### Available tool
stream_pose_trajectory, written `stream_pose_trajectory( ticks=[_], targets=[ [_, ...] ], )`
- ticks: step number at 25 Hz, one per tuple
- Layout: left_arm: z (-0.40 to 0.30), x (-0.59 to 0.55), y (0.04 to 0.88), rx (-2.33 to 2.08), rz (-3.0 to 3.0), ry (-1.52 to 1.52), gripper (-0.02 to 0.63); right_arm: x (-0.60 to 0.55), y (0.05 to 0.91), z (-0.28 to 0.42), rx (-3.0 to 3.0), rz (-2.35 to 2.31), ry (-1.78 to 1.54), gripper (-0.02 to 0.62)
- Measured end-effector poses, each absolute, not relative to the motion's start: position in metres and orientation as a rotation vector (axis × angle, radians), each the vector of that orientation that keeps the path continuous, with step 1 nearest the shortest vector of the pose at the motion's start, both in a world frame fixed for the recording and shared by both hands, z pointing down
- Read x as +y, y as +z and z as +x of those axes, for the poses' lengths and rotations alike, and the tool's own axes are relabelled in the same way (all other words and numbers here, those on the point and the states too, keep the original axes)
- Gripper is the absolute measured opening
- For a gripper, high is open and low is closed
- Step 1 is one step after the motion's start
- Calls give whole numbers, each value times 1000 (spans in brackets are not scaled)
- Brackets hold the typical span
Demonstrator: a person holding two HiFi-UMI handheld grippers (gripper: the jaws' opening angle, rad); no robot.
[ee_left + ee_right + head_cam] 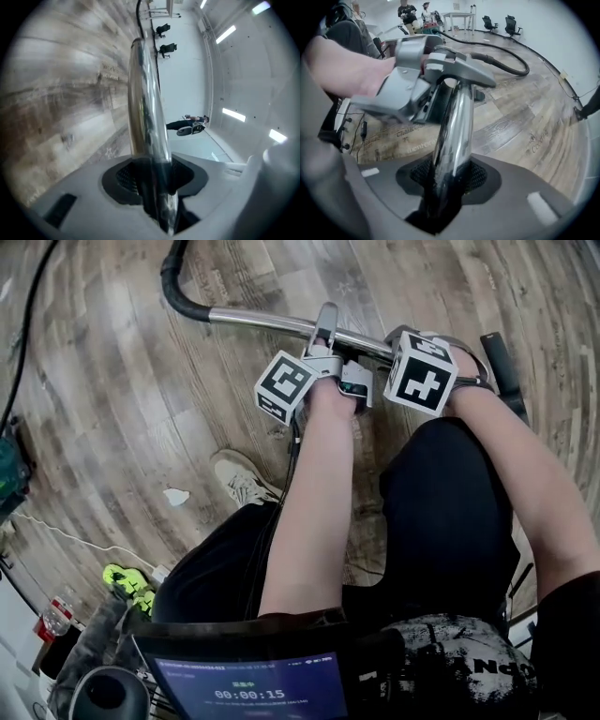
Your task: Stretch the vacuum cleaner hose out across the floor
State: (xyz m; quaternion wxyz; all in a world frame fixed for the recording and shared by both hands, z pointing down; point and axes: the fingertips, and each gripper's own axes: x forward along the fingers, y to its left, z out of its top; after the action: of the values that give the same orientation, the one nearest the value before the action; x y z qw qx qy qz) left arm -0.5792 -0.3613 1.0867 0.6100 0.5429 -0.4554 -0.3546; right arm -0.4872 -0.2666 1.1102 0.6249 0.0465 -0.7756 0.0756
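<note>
Wood-plank floor point(112, 399) fills the head view. Across its far part runs the vacuum's chrome tube point(258, 321), joined at the far left to the black hose point(172, 289), which is cut off by the top edge. The left gripper point(325, 334) clamps the tube. The right gripper point(417, 357) sits just right of it, its jaws hidden under its marker cube.

In the left gripper view the jaws are closed on the tube point(145, 117). The floor beside it is blurred.

In the right gripper view the jaws grip the tube point(452, 136). Beyond the left gripper point(440, 70), the hose point(506, 61) curves over the floor into the far room.
</note>
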Motion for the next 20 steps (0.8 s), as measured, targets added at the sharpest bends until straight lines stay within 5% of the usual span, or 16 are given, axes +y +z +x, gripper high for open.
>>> stream_pose_trajectory(
  ticks=[4, 11, 15, 20],
  targets=[
    [-652, -374, 1075, -1144, 1238, -936, 150, -253, 1102, -475, -1832, 88, 208, 161],
    [-638, -379, 1039, -1135, 1317, -901, 124, -281, 1108, -460, -1772, 231, 90, 164],
    [-636, -377, 1027, -1136, 1310, -914, 124, -302, 1105, -473, -1740, 264, -48, 85],
    [-639, -378, 1015, -1145, 1357, -849, 124, -299, 1096, -482, -1758, 240, -50, 73]
  ],
)
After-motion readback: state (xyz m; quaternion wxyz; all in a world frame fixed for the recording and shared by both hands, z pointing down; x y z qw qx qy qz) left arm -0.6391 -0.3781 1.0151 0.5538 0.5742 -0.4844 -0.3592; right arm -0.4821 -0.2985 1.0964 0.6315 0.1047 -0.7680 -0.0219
